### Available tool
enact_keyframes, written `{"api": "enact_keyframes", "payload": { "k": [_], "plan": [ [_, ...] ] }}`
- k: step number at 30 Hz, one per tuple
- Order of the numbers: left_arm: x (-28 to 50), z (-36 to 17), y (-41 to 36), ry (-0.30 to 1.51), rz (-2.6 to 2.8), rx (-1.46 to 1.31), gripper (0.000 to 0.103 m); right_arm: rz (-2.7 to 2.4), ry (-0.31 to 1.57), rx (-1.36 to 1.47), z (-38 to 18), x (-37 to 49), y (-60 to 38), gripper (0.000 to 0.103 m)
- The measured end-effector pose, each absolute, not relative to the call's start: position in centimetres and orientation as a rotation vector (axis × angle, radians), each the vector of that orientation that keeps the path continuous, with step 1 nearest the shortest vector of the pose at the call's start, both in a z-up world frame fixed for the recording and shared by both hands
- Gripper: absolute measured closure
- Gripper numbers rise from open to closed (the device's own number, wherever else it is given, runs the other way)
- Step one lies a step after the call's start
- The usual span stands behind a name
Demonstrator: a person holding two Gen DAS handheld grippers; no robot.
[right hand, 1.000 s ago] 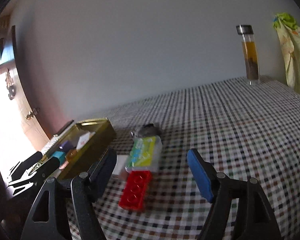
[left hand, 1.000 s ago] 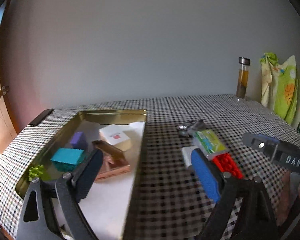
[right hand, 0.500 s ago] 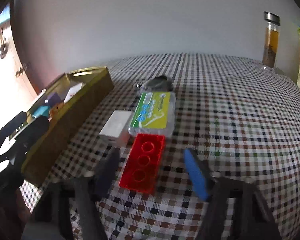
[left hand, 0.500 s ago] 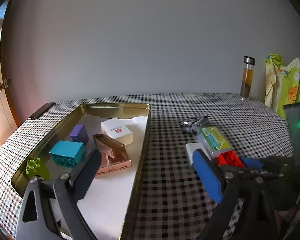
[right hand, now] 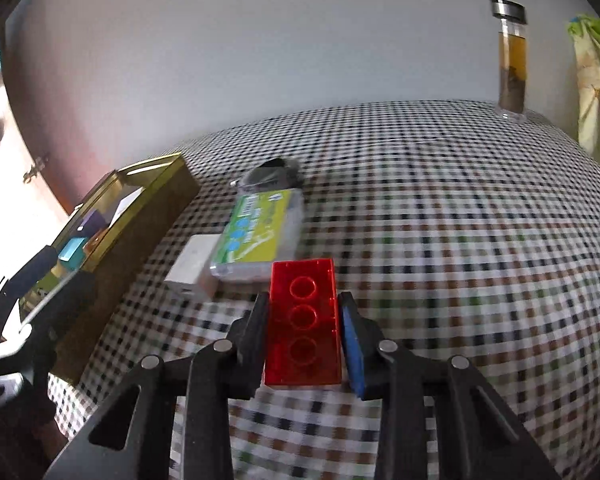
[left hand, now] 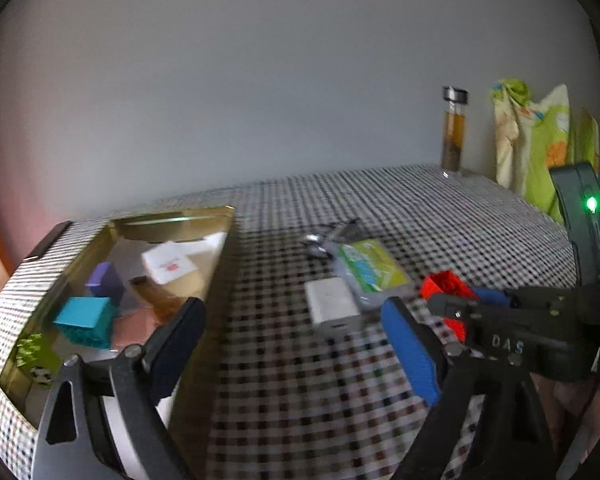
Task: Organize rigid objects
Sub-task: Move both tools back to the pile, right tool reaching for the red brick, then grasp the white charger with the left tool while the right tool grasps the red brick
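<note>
On the checked tablecloth (right hand: 440, 216), a red building brick (right hand: 303, 324) sits clamped in the right gripper (right hand: 304, 332).

Largest of the things on the cloth is the gold tin tray (left hand: 220, 264) at the left, holding a white box (left hand: 168, 266), a teal brick (left hand: 86, 320), a purple block (left hand: 105, 280) and a green brick (left hand: 34, 354). The left gripper (left hand: 296, 344) hangs above the tray's near right edge with its jaws wide apart and nothing between them. Right of the tray lie a clear case with a green label (right hand: 256, 236), a white charger block (right hand: 192, 266) touching its left side, and a dark bundle (right hand: 270, 174) behind. The right gripper's jaws have just been closing, and its black and blue pads now press the red brick's long sides, studs up, its far end just before the green-labelled case.
</note>
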State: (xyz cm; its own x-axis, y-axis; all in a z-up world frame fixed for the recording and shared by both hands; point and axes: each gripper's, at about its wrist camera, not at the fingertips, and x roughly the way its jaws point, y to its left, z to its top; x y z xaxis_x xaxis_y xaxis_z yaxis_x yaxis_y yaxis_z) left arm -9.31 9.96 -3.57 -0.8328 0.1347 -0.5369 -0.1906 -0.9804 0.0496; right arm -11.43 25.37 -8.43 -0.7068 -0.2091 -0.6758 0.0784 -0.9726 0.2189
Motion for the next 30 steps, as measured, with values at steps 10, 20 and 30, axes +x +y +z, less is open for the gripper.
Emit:
{"api": "enact_keyframes", "payload": {
  "k": [10, 20, 30],
  "plan": [
    [-12.7, -5.9, 12.1, 0.159, 2.688, -1.092, 0.042, -2.716, -0.302, 1.138, -8.5, -11.5, 26.2, 0.067],
    [-15.5, -7.1, 12.1, 0.095, 2.642, -1.211, 0.042, -2.722, -0.299, 1.119, -8.4, -11.1, 26.0, 0.067],
    [-16.1, -7.5, 11.1, -0.002, 2.594, -1.234, 0.066, -2.708, -0.29, 1.144, -8.6, -11.4, 25.7, 0.067]
  ]
}}
